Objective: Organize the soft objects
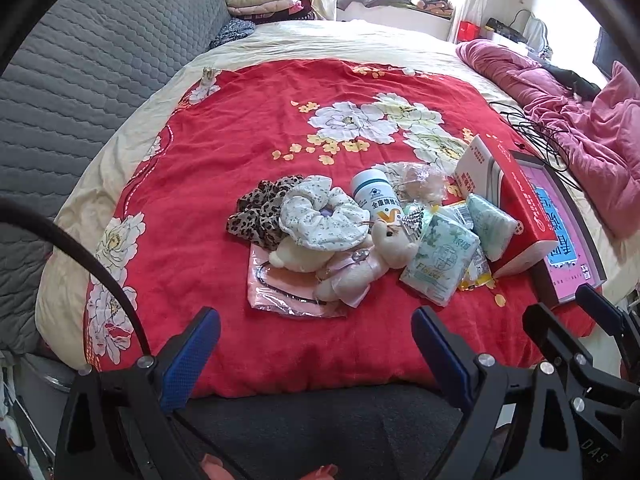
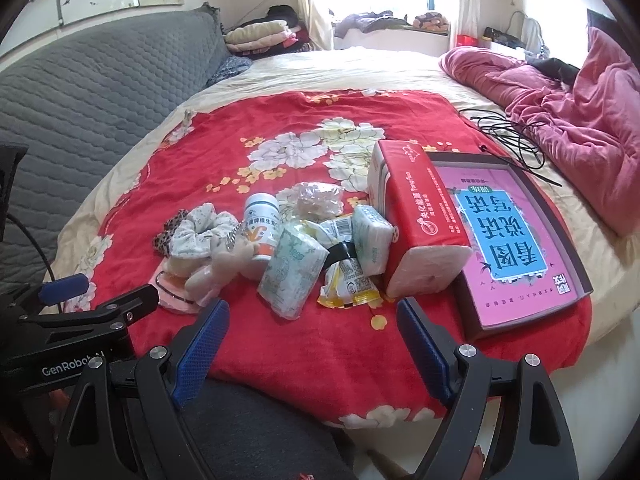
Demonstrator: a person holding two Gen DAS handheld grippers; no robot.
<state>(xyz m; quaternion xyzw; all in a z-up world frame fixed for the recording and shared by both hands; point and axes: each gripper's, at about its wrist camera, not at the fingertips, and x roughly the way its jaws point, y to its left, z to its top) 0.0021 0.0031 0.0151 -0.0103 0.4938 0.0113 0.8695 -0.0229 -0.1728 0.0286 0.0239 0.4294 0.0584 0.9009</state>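
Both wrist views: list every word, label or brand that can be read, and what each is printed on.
"Flower": green-and-white floral tissue pack.
"GenRobot": black body of the left claw, right wrist view; further letters are cut off.
"DAS": black frame at lower right, left wrist view.
"看图说话写话", upside down: blue panel on the pink flat box.
"全脉牌": white round bottle; the rest is hidden.
Too small or blurred: red tissue box print, yellow snack packet.

Red blanket [image 1: 248,152] looked fuzzy, matt fleece. Floral scrunchie [image 1: 320,216] was thin crinkled cloth; plush bear [image 1: 360,264] soft pile. Tissue packs [image 2: 294,272] had glossy plastic wrap. Gripper pads [image 2: 202,344] were textured blue rubber.
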